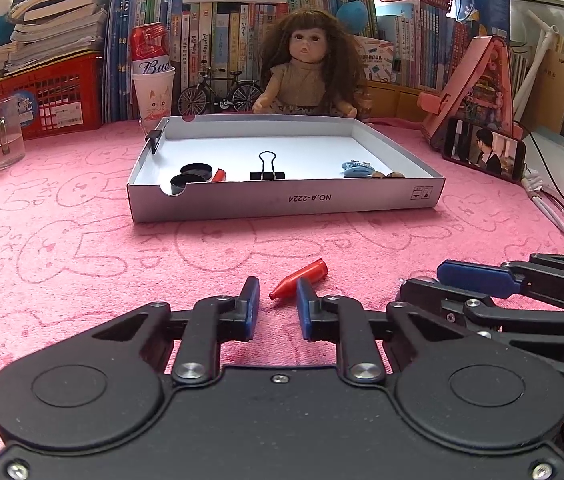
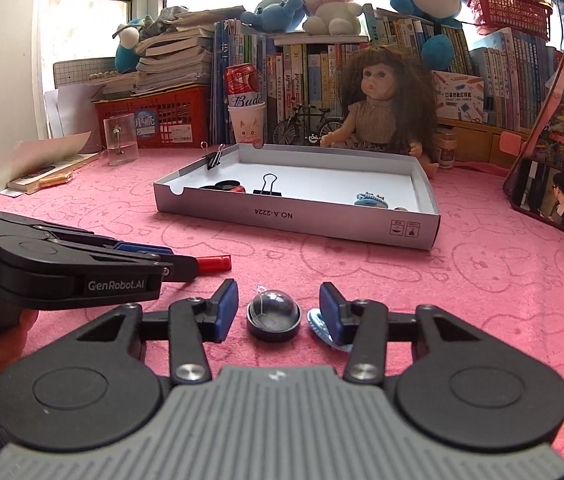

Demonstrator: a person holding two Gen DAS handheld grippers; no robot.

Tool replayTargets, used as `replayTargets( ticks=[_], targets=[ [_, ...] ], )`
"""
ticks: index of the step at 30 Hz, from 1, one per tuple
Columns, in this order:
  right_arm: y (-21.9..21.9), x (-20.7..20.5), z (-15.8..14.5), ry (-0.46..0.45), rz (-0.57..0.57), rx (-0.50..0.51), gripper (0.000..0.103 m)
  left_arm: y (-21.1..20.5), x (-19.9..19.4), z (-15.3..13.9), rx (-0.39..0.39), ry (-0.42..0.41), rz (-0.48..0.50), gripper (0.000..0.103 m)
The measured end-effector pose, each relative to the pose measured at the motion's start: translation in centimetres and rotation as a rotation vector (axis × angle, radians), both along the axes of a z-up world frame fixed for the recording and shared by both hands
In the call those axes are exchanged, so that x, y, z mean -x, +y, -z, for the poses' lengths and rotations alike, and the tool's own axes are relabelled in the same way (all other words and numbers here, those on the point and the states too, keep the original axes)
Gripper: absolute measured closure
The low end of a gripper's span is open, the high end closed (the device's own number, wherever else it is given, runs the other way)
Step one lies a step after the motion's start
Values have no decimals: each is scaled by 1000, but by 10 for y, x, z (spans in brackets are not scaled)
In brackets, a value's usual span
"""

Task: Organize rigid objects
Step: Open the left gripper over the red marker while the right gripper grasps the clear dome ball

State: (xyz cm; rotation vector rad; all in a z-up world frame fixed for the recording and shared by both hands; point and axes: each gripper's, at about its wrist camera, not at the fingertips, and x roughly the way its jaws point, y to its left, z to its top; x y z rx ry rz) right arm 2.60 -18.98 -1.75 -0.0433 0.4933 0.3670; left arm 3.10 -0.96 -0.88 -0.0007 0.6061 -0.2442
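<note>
The left gripper [image 1: 278, 300] is narrowed around the red cap [image 1: 301, 278], short of the white tray [image 1: 282, 200]; contact cannot be told. The right gripper [image 2: 278, 312] is spread around the domed piece [image 2: 273, 316]. Either could be squirted sideways if pinched off-centre.

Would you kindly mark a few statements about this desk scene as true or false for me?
1. The red crayon lies on the pink cloth, outside the box. True.
2. A black binder clip stands inside the box. True.
3. The doll sits inside the box. False: it sits behind the box.
4. The right hand-held gripper is clamped on the domed piece. False: the piece lies between its fingers with a gap on each side.
</note>
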Motion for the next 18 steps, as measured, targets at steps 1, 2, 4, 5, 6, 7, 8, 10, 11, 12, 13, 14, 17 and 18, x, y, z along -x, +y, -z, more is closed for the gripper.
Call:
replayTargets(
  ticks=[1, 2, 4, 5, 6, 7, 8, 10, 11, 12, 13, 14, 17, 18],
  targets=[
    [-1, -2, 1, 15, -3, -10, 69, 1, 0, 0, 1, 1, -1, 84],
    [-2, -3, 1, 16, -1, -19, 69, 1, 0, 0, 1, 1, -1, 84],
    [-4, -2, 0, 13, -1, -24, 69, 2, 0, 0, 2, 1, -3, 84],
    [-5, -1, -1, 8, 1, -25, 69, 2, 0, 0, 2, 0, -3, 84],
    [-6, 0, -1, 4, 4, -27, 70, 2, 0, 1, 1, 1, -2, 84],
    [-7, 0, -2, 2, 9, -30, 70, 2, 0, 1, 1, 1, -2, 84],
    [-9, 0, -3, -1, 16, -33, 70, 2, 0, 1, 1, 1, -1, 84],
    [-12, 0, -5, -8, 32, -39, 71, 2, 0, 1, 2, 1, -2, 84],
    [-14, 1, -6, -11, 38, -39, 71, 2, 0, 1, 2, 1, -2, 84],
    [-15, 0, -6, -14, 45, -40, 71, 2, 0, 1, 1, 1, -1, 84],
    [-17, 0, -7, -17, 52, -41, 72, 2, 0, 1, -1, 0, -1, 84],
    [-18, 0, -8, -19, 58, -41, 74, 2, 0, 1, -2, 0, -1, 84],
    [-22, -1, -9, -25, 79, -46, 74, 2, 0, 1, -3, -1, -1, 84],
    [-23, -1, -10, -26, 83, -46, 74, 2, 0, 1, -3, -1, 0, 84]
  ],
)
